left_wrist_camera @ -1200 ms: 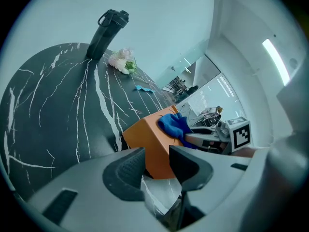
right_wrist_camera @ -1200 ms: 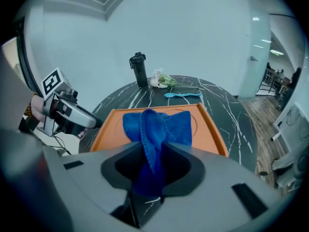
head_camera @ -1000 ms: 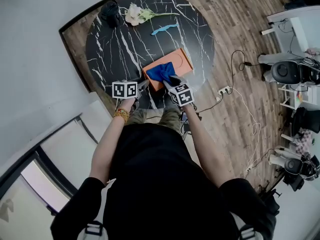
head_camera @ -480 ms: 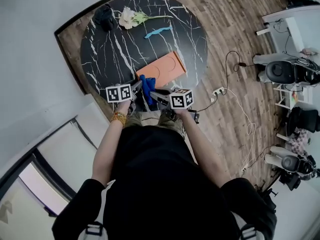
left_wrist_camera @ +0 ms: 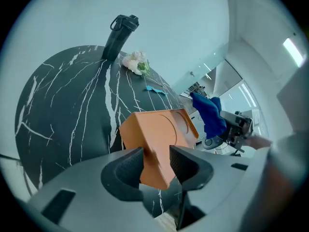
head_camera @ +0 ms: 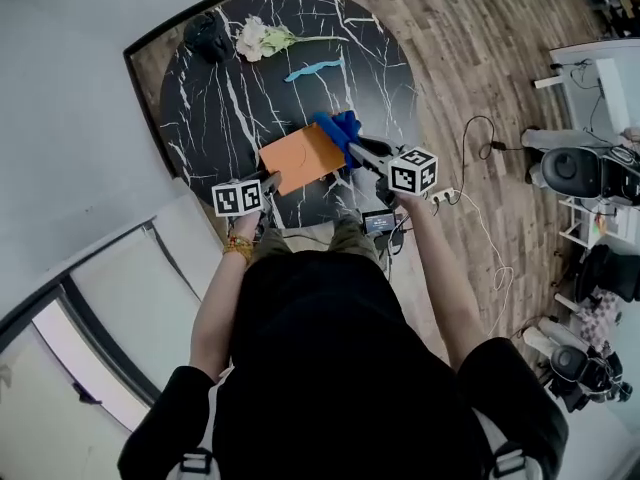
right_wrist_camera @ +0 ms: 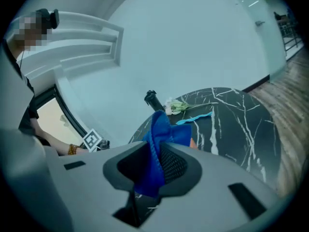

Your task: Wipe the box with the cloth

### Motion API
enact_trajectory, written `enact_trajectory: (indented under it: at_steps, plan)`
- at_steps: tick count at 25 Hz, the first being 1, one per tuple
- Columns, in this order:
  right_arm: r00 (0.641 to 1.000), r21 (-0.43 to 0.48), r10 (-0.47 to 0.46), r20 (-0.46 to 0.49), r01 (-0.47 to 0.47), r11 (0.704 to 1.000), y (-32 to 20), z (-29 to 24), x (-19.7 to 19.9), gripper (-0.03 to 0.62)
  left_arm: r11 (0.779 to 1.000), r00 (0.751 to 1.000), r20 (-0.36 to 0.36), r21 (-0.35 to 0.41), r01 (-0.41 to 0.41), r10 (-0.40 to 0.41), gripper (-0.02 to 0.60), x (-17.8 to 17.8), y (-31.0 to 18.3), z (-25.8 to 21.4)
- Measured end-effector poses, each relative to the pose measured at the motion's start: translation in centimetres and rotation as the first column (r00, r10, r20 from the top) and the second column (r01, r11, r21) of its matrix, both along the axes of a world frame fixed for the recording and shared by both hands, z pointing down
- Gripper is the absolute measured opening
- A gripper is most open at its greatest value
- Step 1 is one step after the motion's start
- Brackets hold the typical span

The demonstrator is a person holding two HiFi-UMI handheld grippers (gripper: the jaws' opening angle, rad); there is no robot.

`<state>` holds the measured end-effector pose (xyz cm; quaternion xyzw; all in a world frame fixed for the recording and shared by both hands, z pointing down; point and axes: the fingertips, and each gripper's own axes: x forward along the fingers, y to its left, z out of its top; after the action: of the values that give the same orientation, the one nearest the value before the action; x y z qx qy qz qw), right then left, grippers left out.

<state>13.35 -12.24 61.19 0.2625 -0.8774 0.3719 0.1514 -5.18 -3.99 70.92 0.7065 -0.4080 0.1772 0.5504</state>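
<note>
The orange box (head_camera: 300, 158) hangs tilted over the near edge of the round black marble table (head_camera: 230, 88). My left gripper (head_camera: 272, 180) is shut on its near corner; in the left gripper view both pads press the box (left_wrist_camera: 159, 134) at my left gripper (left_wrist_camera: 157, 163). At the box's right end my right gripper (head_camera: 355, 150) carries the bunched blue cloth (head_camera: 340, 128). Its jaws are closing with the cloth (right_wrist_camera: 157, 144) pinched between the pads of my right gripper (right_wrist_camera: 153, 166). The cloth (left_wrist_camera: 208, 112) dangles just beyond the box's far end.
A black bottle (head_camera: 207, 33), a white flower (head_camera: 255, 38) and a light blue strip (head_camera: 315, 68) lie at the table's far side. Cables and a power strip (head_camera: 445, 193) trail on the wooden floor to the right.
The right gripper lifted the cloth off the box and swung it up to the box's right end. The left gripper took the box by its corner and tilted it.
</note>
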Motion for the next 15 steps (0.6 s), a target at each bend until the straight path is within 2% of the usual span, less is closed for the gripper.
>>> enact_trajectory:
  at_steps: [4, 7, 11, 15]
  plan:
    - [0.997, -0.039, -0.059, -0.047, 0.057, 0.998, -3.5, 3.1, 3.7, 0.066, 0.994, 0.992, 0.074, -0.043, 0.101, -0.098, 0.163, 0.8, 1.3, 0.9]
    - [0.993, -0.095, -0.112, -0.037, 0.108, 0.99, -5.6, 5.7, 4.4, 0.066, 0.979, 0.976, 0.114, -0.065, 0.193, -0.185, 0.167, 0.6, 1.1, 1.9]
    - [0.983, -0.196, -0.177, 0.055, 0.185, 0.963, -6.7, 8.2, 2.8, 0.066, 0.944, 0.941, 0.146, -0.081, 0.319, -0.305, 0.173, 0.5, 1.1, 1.9]
    - [0.974, -0.238, -0.189, 0.128, 0.215, 0.947, -7.3, 9.1, 0.6, 0.064, 0.898, 0.898, 0.173, -0.108, 0.426, -0.405, 0.171, 0.1, 1.4, 1.6]
